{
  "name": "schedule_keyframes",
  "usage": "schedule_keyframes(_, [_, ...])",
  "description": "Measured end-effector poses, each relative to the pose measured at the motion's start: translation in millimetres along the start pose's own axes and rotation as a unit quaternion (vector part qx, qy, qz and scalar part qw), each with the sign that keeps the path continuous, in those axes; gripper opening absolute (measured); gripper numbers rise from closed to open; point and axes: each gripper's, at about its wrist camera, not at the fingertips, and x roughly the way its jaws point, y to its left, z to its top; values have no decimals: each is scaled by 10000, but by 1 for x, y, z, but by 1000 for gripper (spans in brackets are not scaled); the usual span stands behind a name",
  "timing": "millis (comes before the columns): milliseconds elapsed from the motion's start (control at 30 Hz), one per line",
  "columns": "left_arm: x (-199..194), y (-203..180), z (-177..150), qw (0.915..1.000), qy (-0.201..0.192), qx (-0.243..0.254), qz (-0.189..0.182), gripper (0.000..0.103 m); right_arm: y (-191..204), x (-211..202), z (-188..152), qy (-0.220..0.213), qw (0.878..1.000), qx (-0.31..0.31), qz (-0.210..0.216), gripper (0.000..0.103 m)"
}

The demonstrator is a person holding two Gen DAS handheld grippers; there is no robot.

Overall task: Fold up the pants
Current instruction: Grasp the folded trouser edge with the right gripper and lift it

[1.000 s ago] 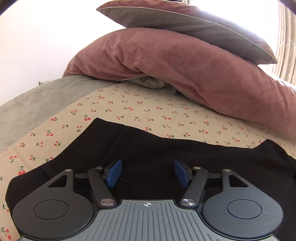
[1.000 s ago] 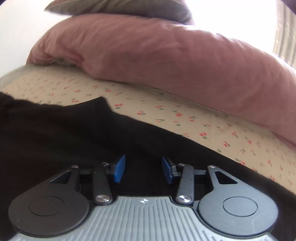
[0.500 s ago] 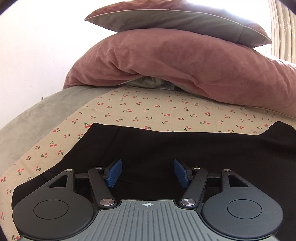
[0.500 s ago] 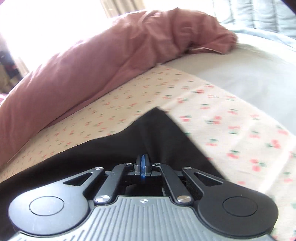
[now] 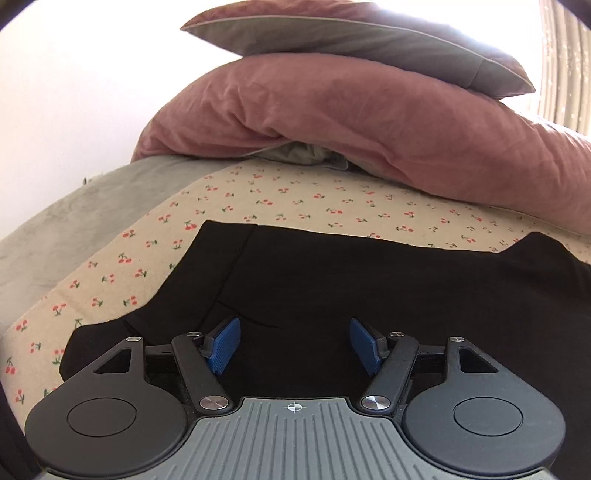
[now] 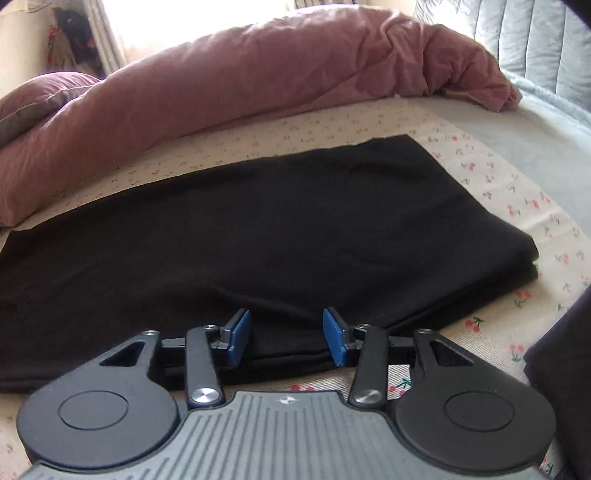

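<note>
I am working in a home bedroom: a bed (image 5: 258, 192) under a cherry-print sheet (image 6: 498, 184), stacked pillows (image 5: 332, 110) and a curtained window (image 5: 565, 74).

No readable text, label, brand or number shows anywhere in either wrist view.

Lit by strong daylight from 12 o'clock, blown out to white glare above the stacked dusty-pink pillows (image 5: 369, 122) and at the curtained window (image 6: 110, 33). Heavily bowed by fisheye distortion, with dark corners. Crushed to featureless shadow across the flat black fabric pants (image 6: 258, 229). Sharp overall.
</note>
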Motion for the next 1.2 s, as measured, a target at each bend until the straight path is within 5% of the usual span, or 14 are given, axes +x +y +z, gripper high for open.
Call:
schedule_keyframes(100, [-4, 4, 3, 9990, 78, 210, 392, 67, -34, -15, 4, 3, 9988, 209, -451, 12])
schedule_keyframes(200, [-6, 21, 6, 9983, 232, -160, 501, 67, -74, -32, 5, 113, 9748, 1035, -1972, 23])
schedule_keyframes(300, [-25, 23, 11, 9978, 173, -131, 622, 67, -96, -60, -20, -395, 9727, 1933, -1218, 44])
schedule_keyframes(467, [-73, 31, 7, 9994, -138, -206, -222, 77, -113, -74, -29, -975, 9453, 3051, -619, 43])
schedule_keyframes(633, [-41, 52, -17, 9941, 663, -572, -644, 70, -126, -50, -19, -1162, 9219, 3687, -247, 42])
schedule_keyframes(767, [-42, 60, -17, 9950, 665, -671, -331, 30, -111, -27, -10, -920, 9471, 3007, -641, 36])
schedule_keyframes(833, [-42, 61, -17, 9951, 691, -633, -318, 28, -107, -18, -3, -894, 9554, 2672, -886, 36])
schedule_keyframes(1000, [-42, 74, -12, 9889, 834, -1166, -386, 26, -107, -11, -5, -1152, 9494, 2758, -959, 37])
schedule_keyframes(1067, [-41, 80, -12, 9866, 856, -1370, -237, 11, -104, -11, -3, -1131, 9532, 2606, -1038, 37])
schedule_keyframes(1200, [-45, 84, -11, 9848, 840, -1494, -267, 8, -118, -13, -8, -1279, 9390, 3099, -767, 37])
